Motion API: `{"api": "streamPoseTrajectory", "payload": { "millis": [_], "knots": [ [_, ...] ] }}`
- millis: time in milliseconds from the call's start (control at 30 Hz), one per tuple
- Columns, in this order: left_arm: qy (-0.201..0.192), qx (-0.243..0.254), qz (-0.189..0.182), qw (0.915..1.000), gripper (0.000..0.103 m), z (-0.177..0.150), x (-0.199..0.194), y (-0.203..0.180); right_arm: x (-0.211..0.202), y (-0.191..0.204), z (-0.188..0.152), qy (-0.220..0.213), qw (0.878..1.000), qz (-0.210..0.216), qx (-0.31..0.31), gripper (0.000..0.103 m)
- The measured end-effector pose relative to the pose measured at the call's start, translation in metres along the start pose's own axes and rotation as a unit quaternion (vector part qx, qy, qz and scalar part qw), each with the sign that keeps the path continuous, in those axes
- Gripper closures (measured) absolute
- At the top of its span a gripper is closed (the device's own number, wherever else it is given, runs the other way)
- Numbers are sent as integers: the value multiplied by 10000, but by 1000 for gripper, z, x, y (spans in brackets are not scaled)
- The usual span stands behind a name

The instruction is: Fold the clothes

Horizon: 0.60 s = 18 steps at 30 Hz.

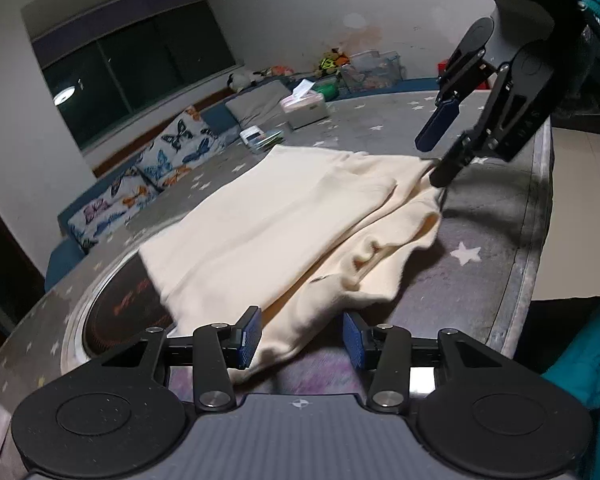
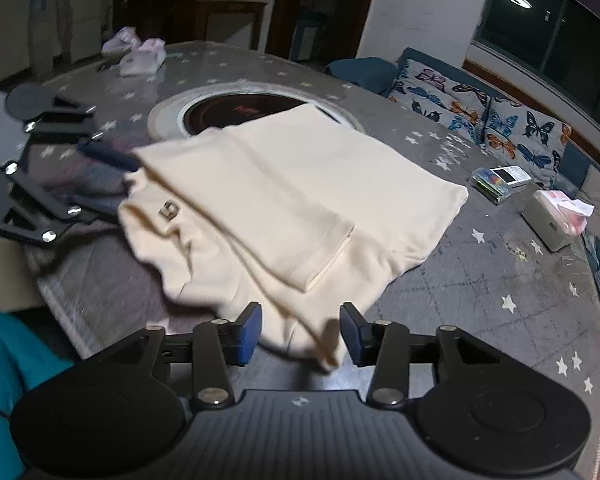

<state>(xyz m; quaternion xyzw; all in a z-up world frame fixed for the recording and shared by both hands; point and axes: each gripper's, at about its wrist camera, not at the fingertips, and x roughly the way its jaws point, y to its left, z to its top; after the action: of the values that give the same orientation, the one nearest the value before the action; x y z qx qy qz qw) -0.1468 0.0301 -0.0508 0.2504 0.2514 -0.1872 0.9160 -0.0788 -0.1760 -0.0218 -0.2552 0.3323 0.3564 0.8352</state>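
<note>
Cream knit, a garment [image 2: 284, 208], is lying on the table [image 2: 480, 280], part-folded, with one panel doubled over the body and its far edge overlapping the round hob [image 2: 236, 110] set into the tabletop. The fold in hand looks just laid down: both grippers are standing at the cloth's near side with nothing gripped, so the step is the let-go after a fold, roughly midway through the task by my reading.

The left gripper [image 1: 302, 338] is pointing down and forward over the near left corner; its fingers are standing moderately apart, and cloth is lying between them, but the pads are not pressing on it. In the right view it is sitting at the left edge of the garment, blurred. The right gripper [image 2: 300, 334] is angled more steeply down at the near right hem; its fingers are likewise moderately apart, with a loose lip of fabric between them, unpinched. In the left view its lower fingertip is touching or just above the cloth's far right corner; I cannot tell which.

Next, I judge, both grippers need to clear the fabric without dragging it, then take the rumpled near edge by its two corners and carry it over toward the far side, keeping the corners level so the layers underneath are not sliding.
</note>
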Motion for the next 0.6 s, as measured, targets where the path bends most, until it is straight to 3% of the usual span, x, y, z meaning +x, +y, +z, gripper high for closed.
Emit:
{"api": "streamPoseTrajectory", "payload": {
  "millis": [67, 133, 233, 467, 567, 600],
  "knots": [
    [-51, 7, -2, 10000, 58, 2, 3, -2, -2, 7, -3, 12, 9998, 2, -180, 54],
    [-102, 13, -4, 9999, 80, 5, 5, -3, -3, 14, -6, 17, 9993, 4, -361, 47],
    [-144, -181, -1, 9997, 93, 9, 7, 2, -2, 25, -7, -64, 9977, -5, -673, 43],
    [-213, -855, -56, 9961, 94, 25, 15, 27, 16, 40, 2, -435, 9923, -2, -1158, 41],
    [-177, -1006, -35, 9948, 94, 27, 21, 33, 32, 31, 10, -502, 9946, 103, -897, 53],
    [-159, -1024, -24, 9946, 92, 26, 22, 33, 35, 26, 13, -500, 9958, 182, -751, 63]
  ]
}}
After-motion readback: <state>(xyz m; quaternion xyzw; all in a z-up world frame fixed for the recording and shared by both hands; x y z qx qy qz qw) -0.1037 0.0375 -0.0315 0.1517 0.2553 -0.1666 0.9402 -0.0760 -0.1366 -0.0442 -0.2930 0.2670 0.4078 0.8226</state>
